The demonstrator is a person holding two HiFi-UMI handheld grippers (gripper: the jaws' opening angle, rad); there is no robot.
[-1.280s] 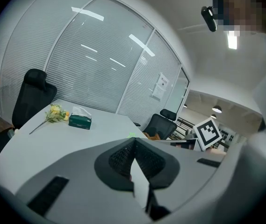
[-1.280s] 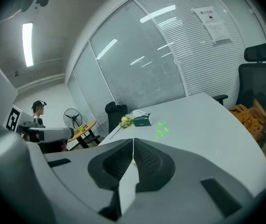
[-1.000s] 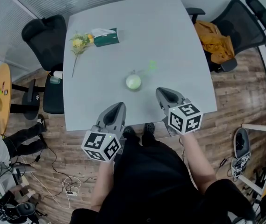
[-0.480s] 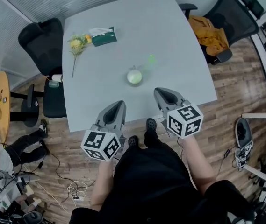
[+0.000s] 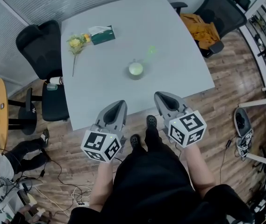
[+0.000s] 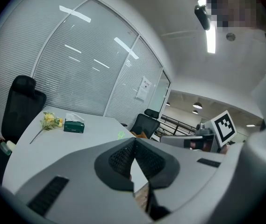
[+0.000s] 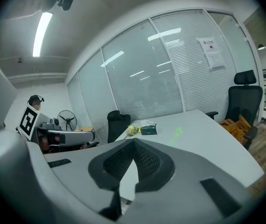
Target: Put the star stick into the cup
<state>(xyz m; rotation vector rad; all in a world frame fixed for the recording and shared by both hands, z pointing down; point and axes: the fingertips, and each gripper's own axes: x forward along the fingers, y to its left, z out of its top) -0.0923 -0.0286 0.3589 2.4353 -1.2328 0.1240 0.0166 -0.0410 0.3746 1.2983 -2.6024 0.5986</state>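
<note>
**Star stick, cup and two hand-held grippers: positions on grey table**

- Table point(image 5: 100, 87): grey, seen from above; the person stands at its near edge.
- Cup point(image 5: 135, 69): pale and upright, near mid-table.
- Star stick point(image 5: 150, 51): green head just beyond the cup, to its right. Whether it lies flat or leans from the cup cannot be told.
- Left gripper point(image 5: 118, 107): over the near table edge, jaws together at the tips, nothing between them. It is well short of the cup and stick.
- Right gripper point(image 5: 161, 97): beside the left one, jaws likewise closed and empty. The cup and stick lie well ahead of it, out over the table between the two grippers' lines.
- Flower point(image 5: 76, 43): yellow, lying at the far left of the table.
- Tissue box point(image 5: 102, 33): green, just right of the flower.
- Chairs: a black chair point(image 5: 41, 43) at the left side. Another chair point(image 5: 221, 8), at the far right, carries an orange garment point(image 5: 198, 24).
</note>
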